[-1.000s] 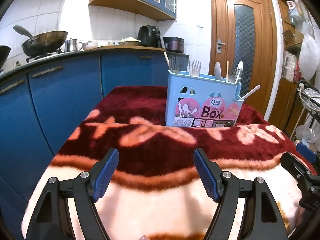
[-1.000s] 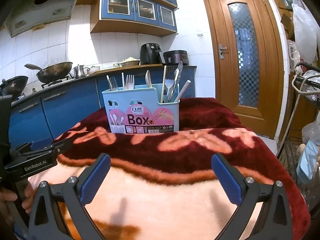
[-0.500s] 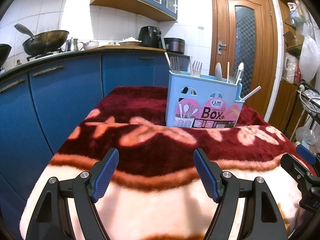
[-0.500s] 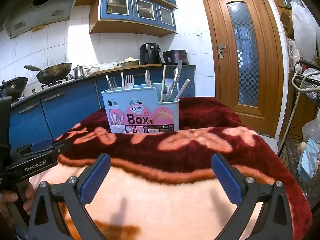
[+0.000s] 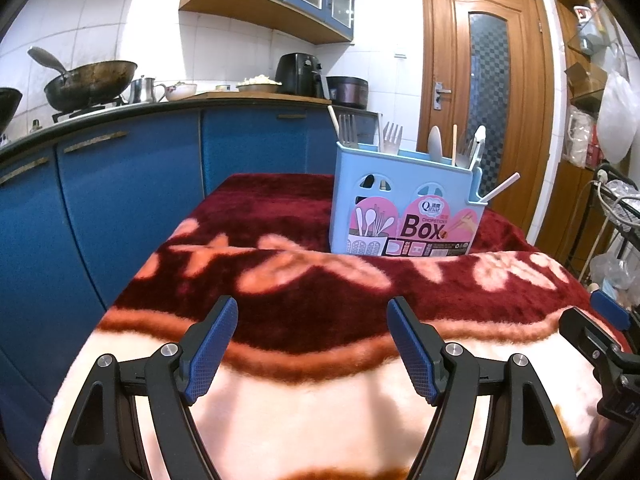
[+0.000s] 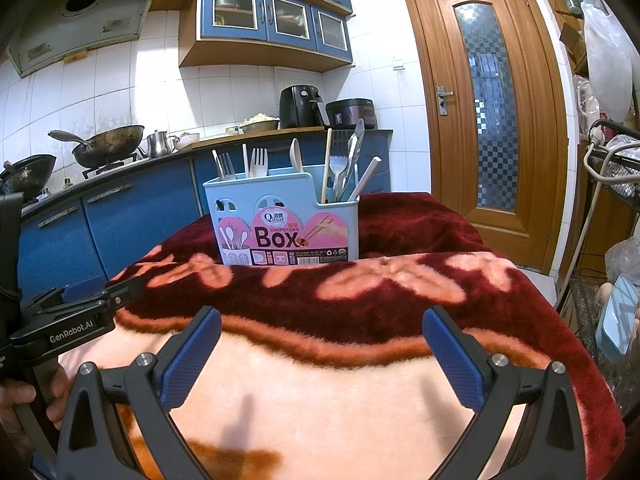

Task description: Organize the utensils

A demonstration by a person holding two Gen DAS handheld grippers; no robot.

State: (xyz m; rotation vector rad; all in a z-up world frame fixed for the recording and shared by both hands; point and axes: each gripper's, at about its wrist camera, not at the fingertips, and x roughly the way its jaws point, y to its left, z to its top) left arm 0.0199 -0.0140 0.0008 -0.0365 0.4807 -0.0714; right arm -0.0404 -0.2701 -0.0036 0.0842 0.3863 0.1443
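Ahead, a pale blue box [image 5: 404, 204] [image 6: 286, 220] stands upright on the bench, well beyond both grippers, its front carrying a pink label reading "Box". Utensils stick up from it: forks [image 6: 259, 162], a white spoon [image 6: 296, 155], a chopstick [image 6: 327, 164], metal tongs [image 6: 352, 160]. In the left view one white stick [image 5: 500, 188] leans out over the box's right corner.

Left gripper [image 5: 310, 344]: jaws spread wide, nothing between them, hovering over the near edge of the bench. Right gripper [image 6: 320, 356]: jaws likewise wide apart and holding nothing.

Bench draped in a plush blanket [image 5: 320, 288] [image 6: 340, 292], dark red with peach flower shapes, cream toward the near side.

Room: kitchen. Blue cabinets [image 5: 120, 200], wok [image 5: 90, 82] on a stove, air fryer [image 6: 298, 106], white tiled wall, wooden door [image 6: 482, 112] with patterned glass at right.
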